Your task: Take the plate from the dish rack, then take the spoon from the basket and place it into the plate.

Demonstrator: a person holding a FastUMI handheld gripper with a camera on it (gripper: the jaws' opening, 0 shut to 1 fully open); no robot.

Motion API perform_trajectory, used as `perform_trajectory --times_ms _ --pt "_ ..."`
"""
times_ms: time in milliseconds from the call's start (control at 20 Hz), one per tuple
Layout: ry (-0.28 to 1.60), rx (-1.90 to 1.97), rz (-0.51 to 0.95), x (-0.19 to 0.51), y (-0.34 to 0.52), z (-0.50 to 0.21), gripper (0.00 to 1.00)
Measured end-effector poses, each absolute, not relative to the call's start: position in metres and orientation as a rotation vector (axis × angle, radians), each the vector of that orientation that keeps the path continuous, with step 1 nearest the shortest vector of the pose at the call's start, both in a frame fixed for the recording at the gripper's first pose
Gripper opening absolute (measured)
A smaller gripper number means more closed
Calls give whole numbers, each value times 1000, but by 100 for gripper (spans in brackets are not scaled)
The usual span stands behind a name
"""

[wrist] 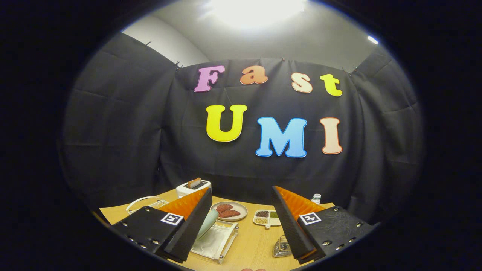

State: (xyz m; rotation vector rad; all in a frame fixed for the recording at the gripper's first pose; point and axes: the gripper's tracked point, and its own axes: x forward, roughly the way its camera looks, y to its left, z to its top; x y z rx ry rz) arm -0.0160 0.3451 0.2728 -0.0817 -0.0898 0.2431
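In the view from my tongs (241,229), the two fingers stand wide apart and hold nothing. Between them, near the left finger, I see the pale green plate (208,223) standing upright on its edge in the clear dish rack (216,241), which sits on the wooden tabletop (252,248). Just beside the right finger is the small wire basket (281,247); I cannot make out the spoon inside it. Beyond the rack lies a round dish with brown patties (229,210), and next to it a divided tray of seeds (266,218). At the far edge of the tabletop stands a white toaster (192,187), and a small bottle (316,198) is at the far right corner
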Motion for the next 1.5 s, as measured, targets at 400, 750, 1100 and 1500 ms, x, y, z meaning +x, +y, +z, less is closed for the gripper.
perform_trajectory --times_ms 400,750,1100,1500 --pt "-29 -78 246 8 372 258 96" --pt "121 -101 280 45 401 223 97" --pt "194 -97 290 72 419 197 97" --pt "227 -97 311 77 435 183 97"
